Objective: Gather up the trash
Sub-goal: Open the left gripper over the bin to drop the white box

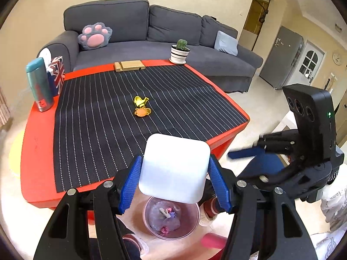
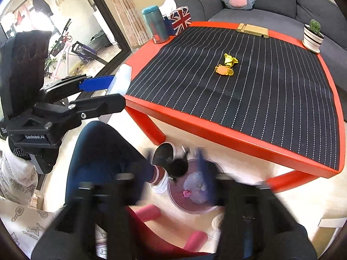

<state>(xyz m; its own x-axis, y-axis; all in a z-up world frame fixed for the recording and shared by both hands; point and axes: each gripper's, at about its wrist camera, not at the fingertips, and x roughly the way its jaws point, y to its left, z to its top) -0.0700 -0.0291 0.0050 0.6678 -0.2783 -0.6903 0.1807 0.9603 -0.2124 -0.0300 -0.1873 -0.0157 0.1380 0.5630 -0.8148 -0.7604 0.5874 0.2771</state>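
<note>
My left gripper [image 1: 174, 184] is shut on a white square lid [image 1: 175, 166] and holds it above a clear round trash bin [image 1: 171, 218] on the floor by the red table. The bin holds crumpled wrappers. In the right wrist view the lid [image 2: 121, 80] shows edge-on at the table's corner. My right gripper [image 2: 177, 173] is blurred by motion above the bin [image 2: 195, 192]; its fingers look spread and empty. A yellow wrapper [image 1: 141, 101] and an orange wrapper [image 1: 142, 111] lie mid-mat on the table, also in the right wrist view [image 2: 229, 60] [image 2: 224, 70].
On the red table [image 1: 41, 151] with its striped black mat stand a teal bottle [image 1: 40, 84], a Union Jack tissue box [image 1: 56, 73], a wooden stand [image 1: 129, 66] and a potted cactus [image 1: 180, 52]. A grey sofa [image 1: 134, 34] is behind. The person's legs and shoe [image 2: 162, 153] are beside the bin.
</note>
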